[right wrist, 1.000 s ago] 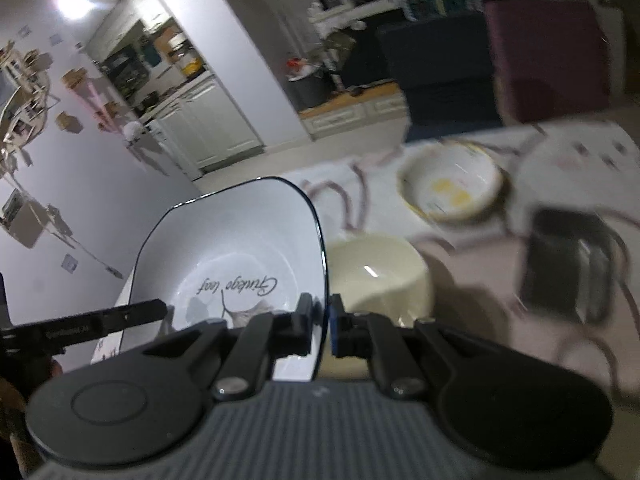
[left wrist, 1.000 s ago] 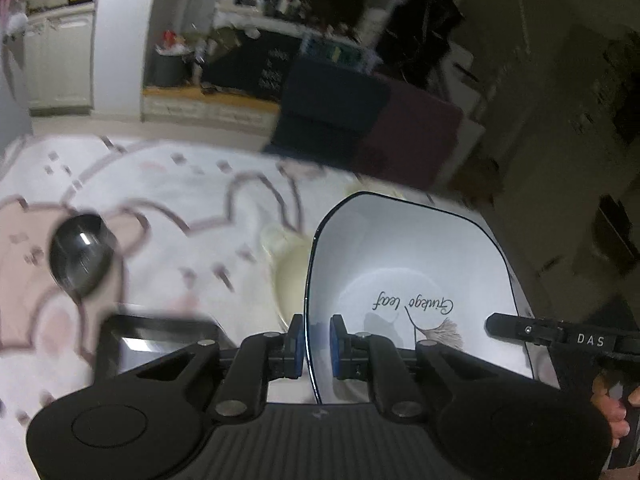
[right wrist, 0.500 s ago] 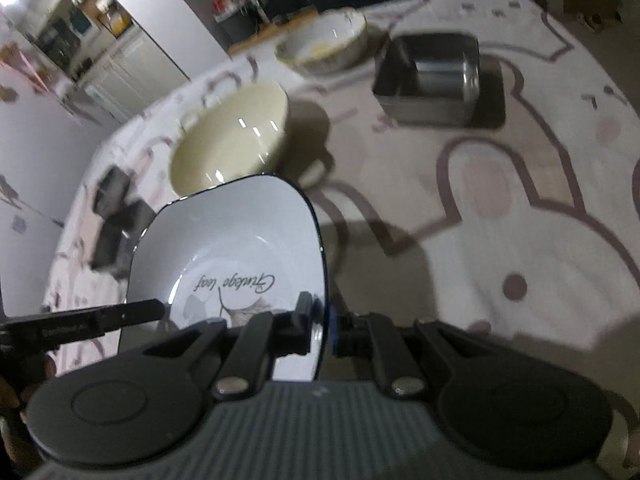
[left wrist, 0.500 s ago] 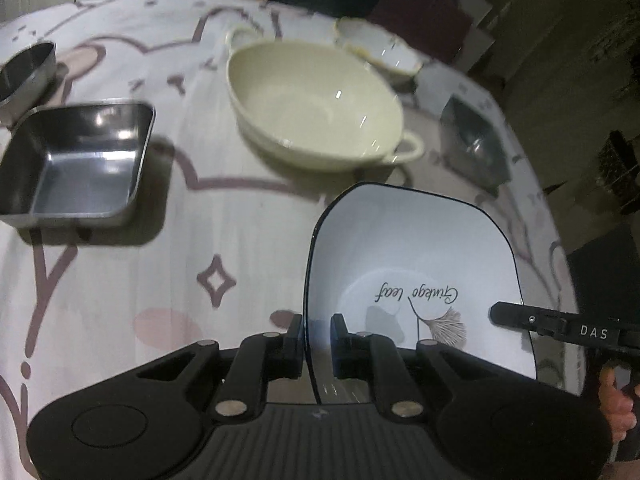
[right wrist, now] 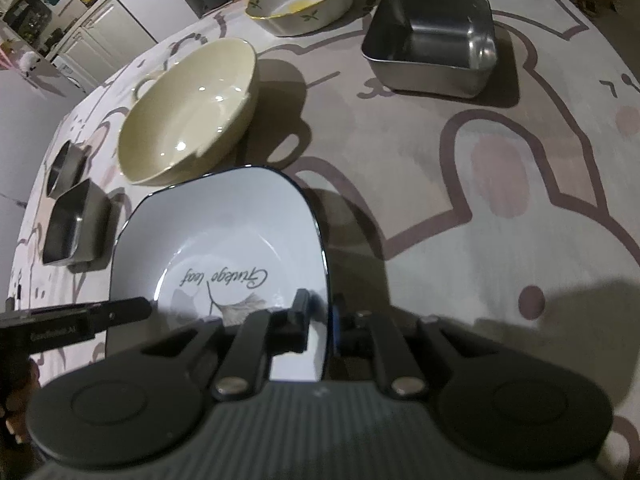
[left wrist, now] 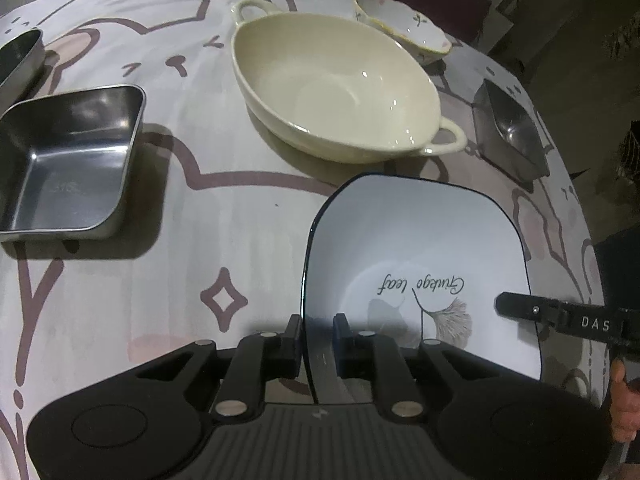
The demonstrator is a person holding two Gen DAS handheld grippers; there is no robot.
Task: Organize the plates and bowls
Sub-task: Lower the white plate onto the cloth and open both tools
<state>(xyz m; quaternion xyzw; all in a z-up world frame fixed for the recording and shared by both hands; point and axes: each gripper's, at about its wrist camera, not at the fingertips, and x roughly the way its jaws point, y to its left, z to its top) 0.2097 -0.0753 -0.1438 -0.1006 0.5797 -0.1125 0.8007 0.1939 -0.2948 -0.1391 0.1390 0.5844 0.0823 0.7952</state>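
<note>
Here, over the bunny-print tablecloth (left wrist: 248, 216), I've got both grippers on one square white plate (left wrist: 416, 240) w/ a dark rim, held just above the cloth near the table's front edge; whether its underside touches yet, I can't tell. Left gripper (left wrist: 316, 336) straddles the plate's left rim, right gripper (right wrist: 320, 320) its right rim, each w/ the jaws nearly together on the edge. The right jaws have just been easing apart w/ the rim between them, the left only slightly.

Biggest risk, as I judge it: if one side lets go before the plate is fully down, it tips or drops off the other pinch and could chip. Next: the cream two-handled bowl (left wrist: 340, 84) sits just beyond the plate's far edge, so a forward shove would knock its near handle. Lesser: the steel square tray (left wrist: 68, 164) at left and the smaller steel tray (left wrist: 508, 132) at right stand well apart, low odds. The floral bowl (right wrist: 304, 0) is far back, no concern.
</note>
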